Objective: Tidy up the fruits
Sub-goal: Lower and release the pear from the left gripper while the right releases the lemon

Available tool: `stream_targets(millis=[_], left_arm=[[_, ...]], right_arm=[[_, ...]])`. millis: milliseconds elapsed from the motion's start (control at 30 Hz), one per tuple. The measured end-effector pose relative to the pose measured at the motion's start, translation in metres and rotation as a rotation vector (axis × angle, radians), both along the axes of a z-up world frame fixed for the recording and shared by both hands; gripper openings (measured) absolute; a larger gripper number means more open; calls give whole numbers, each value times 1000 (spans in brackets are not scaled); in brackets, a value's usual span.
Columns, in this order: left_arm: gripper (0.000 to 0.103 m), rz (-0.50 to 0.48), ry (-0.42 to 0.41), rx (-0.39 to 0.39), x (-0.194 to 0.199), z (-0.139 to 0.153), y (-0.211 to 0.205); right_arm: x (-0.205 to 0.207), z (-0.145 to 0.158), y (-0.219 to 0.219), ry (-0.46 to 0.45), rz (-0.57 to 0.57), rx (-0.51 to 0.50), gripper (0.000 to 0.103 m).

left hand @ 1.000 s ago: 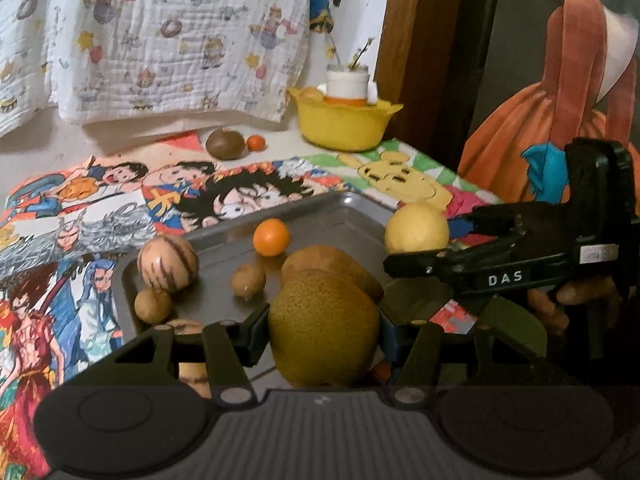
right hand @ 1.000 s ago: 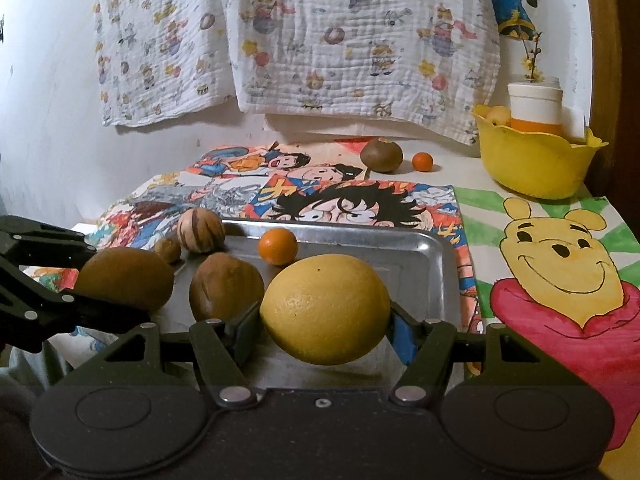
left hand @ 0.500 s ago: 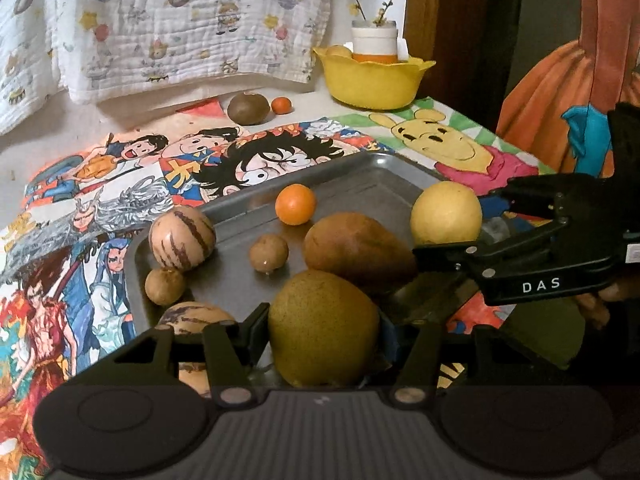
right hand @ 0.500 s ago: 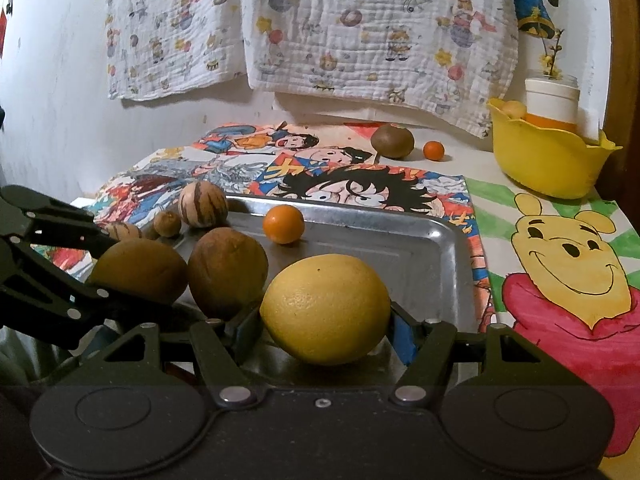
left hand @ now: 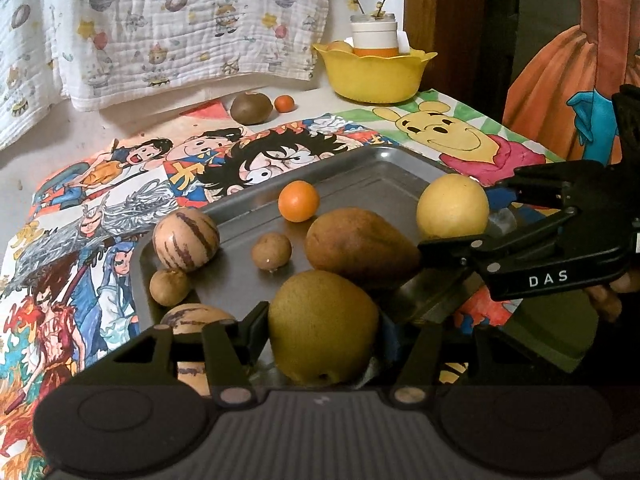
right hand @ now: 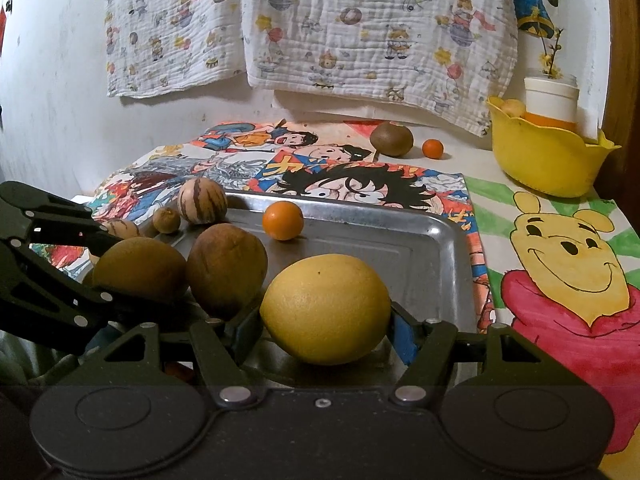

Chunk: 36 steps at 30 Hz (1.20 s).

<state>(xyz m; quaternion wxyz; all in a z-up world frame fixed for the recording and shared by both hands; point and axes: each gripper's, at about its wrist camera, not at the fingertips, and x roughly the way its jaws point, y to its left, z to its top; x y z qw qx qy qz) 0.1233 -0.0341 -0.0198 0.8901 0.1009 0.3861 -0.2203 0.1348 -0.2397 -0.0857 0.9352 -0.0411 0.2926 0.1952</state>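
Observation:
My left gripper [left hand: 322, 330] is shut on a green-brown pear [left hand: 323, 326] at the near edge of the metal tray [left hand: 372, 184]. My right gripper [right hand: 325, 312] is shut on a yellow lemon [right hand: 325, 308], low over the tray's near right part [right hand: 420, 256]; the lemon [left hand: 453, 206] also shows in the left wrist view. On the tray lie a brown pear [left hand: 360, 246], a small orange [left hand: 298, 201], a striped melon [left hand: 185, 239] and small brown fruits [left hand: 271, 251]. A second striped melon [left hand: 192, 320] lies behind my left finger.
A brown kiwi-like fruit [right hand: 391, 138] and a tiny orange [right hand: 433, 148] lie on the table beyond the tray. A yellow bowl [right hand: 544, 156] with a white cup stands at the back right. A cartoon cloth covers the table; a printed cloth hangs on the wall.
Both grippers have moved closer to the tray and lower, each still holding its fruit. The fruits on the tray have not moved.

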Motion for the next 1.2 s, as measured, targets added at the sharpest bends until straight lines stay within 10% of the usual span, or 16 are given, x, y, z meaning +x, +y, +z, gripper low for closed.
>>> stream_targets(millis=[767,1200], left_arm=[[97,-17,-36,-27,-42,29,29],[102,163,-29,3,-40,31,88]], right_arm=[[-39,18,-11,-44,12,40,95],[-52,24,-5,-35,25,-70,102]])
